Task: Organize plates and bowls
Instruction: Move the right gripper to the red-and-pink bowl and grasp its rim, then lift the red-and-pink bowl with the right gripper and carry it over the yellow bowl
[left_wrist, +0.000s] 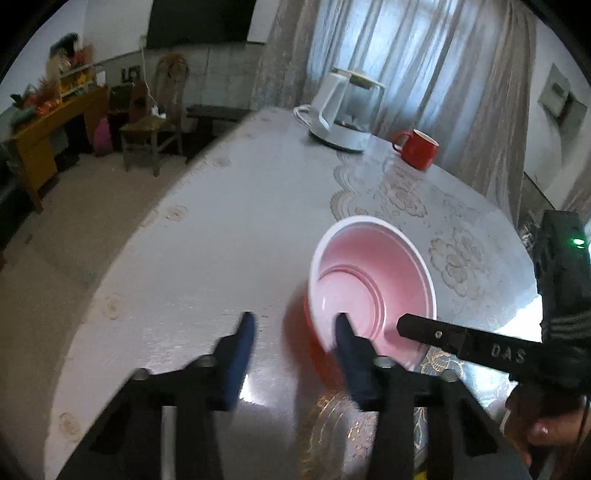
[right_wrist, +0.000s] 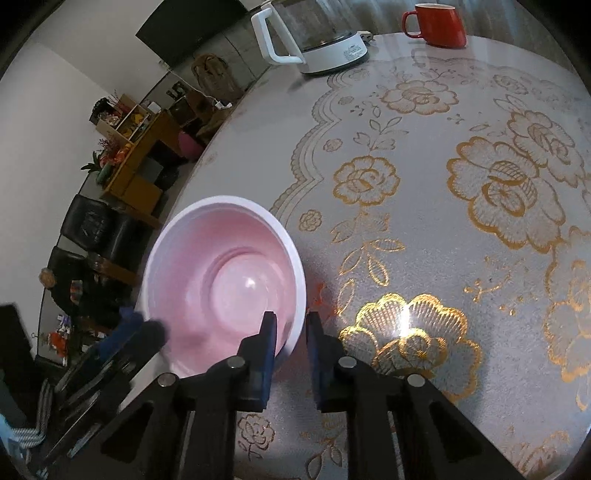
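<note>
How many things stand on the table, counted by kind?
Bowls: 1, the pink bowl
Mugs: 1, the red mug
Kettles: 1, the white kettle
Total: 3 on the table

left gripper (left_wrist: 293, 325): jaws apart | right gripper (right_wrist: 290, 325): jaws clamped
</note>
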